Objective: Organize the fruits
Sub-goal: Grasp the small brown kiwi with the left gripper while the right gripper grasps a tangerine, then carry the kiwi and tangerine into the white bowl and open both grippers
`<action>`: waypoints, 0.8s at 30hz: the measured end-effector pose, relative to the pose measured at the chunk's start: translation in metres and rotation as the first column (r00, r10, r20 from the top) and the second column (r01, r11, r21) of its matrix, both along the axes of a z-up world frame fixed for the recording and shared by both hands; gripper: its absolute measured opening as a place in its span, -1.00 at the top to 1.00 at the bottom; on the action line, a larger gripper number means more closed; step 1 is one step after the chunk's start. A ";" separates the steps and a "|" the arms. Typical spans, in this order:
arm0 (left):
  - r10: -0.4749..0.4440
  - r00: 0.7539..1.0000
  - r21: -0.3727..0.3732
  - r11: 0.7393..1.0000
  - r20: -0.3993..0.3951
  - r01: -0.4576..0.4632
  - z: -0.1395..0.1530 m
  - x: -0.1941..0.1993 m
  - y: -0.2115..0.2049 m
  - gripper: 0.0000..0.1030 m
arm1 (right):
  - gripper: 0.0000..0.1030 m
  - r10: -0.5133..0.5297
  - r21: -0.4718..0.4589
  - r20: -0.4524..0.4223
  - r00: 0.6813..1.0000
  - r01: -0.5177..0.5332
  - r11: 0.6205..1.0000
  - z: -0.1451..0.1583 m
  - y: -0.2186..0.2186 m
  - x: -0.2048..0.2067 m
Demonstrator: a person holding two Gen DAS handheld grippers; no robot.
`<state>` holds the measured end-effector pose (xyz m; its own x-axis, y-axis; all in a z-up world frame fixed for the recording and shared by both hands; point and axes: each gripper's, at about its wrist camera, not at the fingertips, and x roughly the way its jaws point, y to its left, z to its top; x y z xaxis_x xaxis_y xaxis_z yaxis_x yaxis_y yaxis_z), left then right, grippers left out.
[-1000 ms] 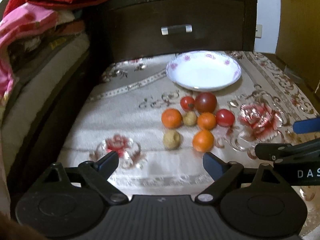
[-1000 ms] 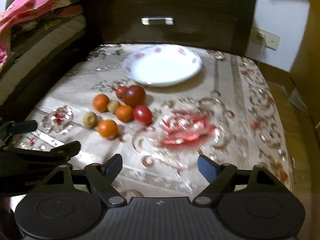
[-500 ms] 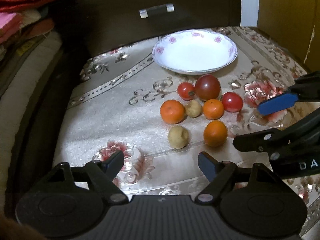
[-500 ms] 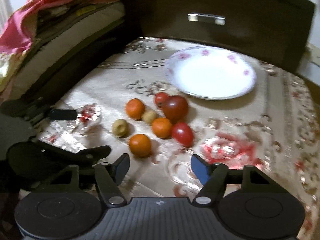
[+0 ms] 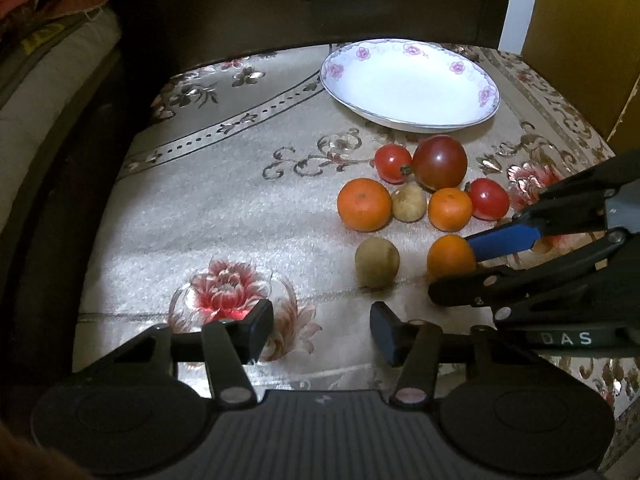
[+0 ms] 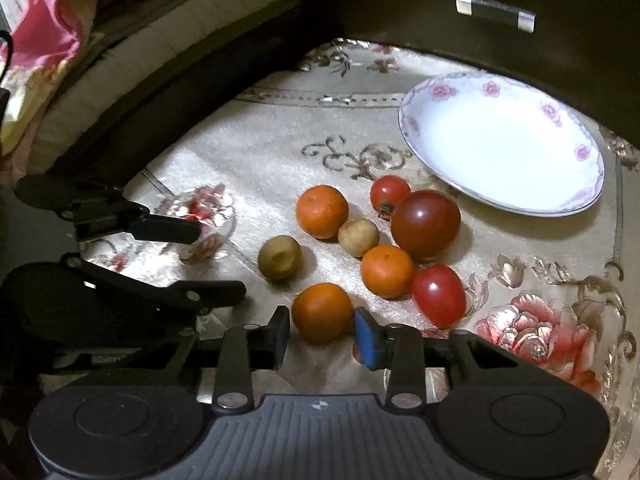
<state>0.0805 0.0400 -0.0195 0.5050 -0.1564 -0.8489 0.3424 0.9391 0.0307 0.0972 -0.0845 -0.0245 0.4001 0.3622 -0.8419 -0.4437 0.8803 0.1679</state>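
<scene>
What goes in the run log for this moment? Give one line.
right gripper: closing around nearest orange | left gripper: closing, nothing between jaws, short of brown fruit | plate: no fruit

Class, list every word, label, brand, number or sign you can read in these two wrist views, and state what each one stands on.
"DAS": white letters on the black body of the right tongs, seen in the left wrist view; the word runs out of sight, so it may be incomplete.
Yellow mark on the dark folded cloth at far left: too blurred to read.
Nothing else is legible.
</scene>
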 end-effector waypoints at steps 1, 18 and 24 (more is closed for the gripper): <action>-0.003 1.000 -0.002 1.000 0.002 0.003 -0.001 0.002 -0.001 -0.12 | 0.41 -0.001 0.003 0.002 1.000 0.001 1.000 0.000 -0.001 0.001; -0.036 0.999 -0.083 0.996 0.000 0.036 -0.003 0.019 -0.024 0.40 | 0.43 -0.090 0.057 -0.041 0.995 0.092 0.994 0.009 -0.033 -0.005; -0.049 0.999 -0.072 0.996 -0.017 0.047 0.000 0.016 -0.026 0.40 | 0.43 -0.127 0.074 -0.015 0.992 0.128 0.989 0.021 -0.045 0.000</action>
<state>0.0969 0.0137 -0.0191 0.4799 -0.2408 -0.8436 0.3869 0.9211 -0.0428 0.0975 -0.1292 -0.0032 0.4382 0.3704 -0.8190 -0.3263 0.9145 0.2390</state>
